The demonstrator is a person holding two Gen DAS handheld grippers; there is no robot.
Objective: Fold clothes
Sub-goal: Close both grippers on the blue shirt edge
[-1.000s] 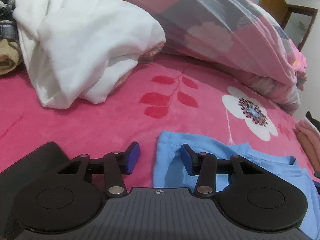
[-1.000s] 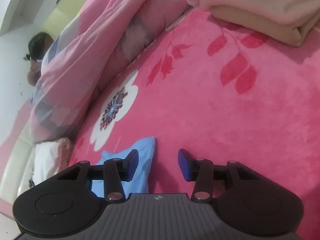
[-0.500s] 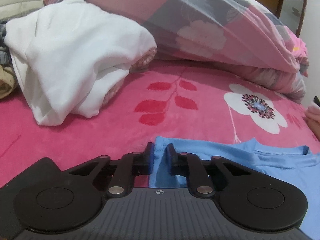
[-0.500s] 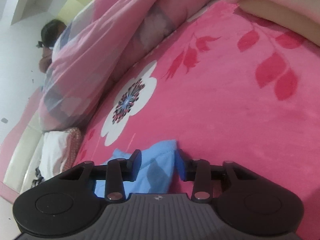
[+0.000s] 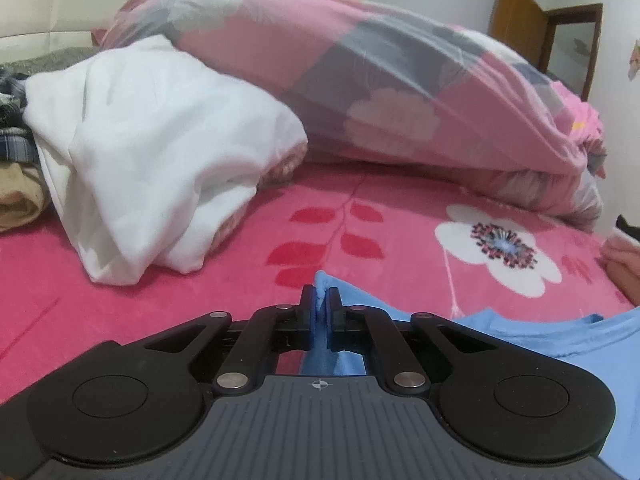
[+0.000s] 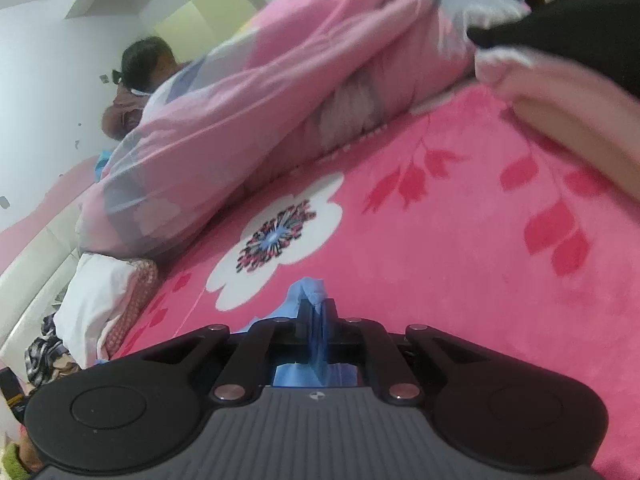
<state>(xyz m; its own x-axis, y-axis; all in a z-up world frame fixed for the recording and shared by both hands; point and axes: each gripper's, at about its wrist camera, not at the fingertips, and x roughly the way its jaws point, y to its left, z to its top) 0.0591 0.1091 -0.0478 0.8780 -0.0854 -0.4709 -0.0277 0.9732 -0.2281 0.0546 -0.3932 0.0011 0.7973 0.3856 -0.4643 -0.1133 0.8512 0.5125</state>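
Tools clamp a blue shirt [image 5: 520, 336] lying on the pink bed [image 5: 160, 312]: left tool [image 5: 320, 312] and right tool [image 6: 318, 320] each pinch a bunched corner. Grasping looks complete; the next move likely calls for lifting both corners together, evenly, to fold.

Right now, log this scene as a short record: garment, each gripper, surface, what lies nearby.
garment: blue shirt, lying on the bed, two edges pinched up
left gripper: shut on a fold of the blue shirt
right gripper: shut on another fold of the blue shirt
surface: pink floral blanket
nearby, left view: white garment in a loose heap; pink and grey quilt bunched behind it
nearby, right view: folded pale pink clothes at the upper right
fold: not yet made
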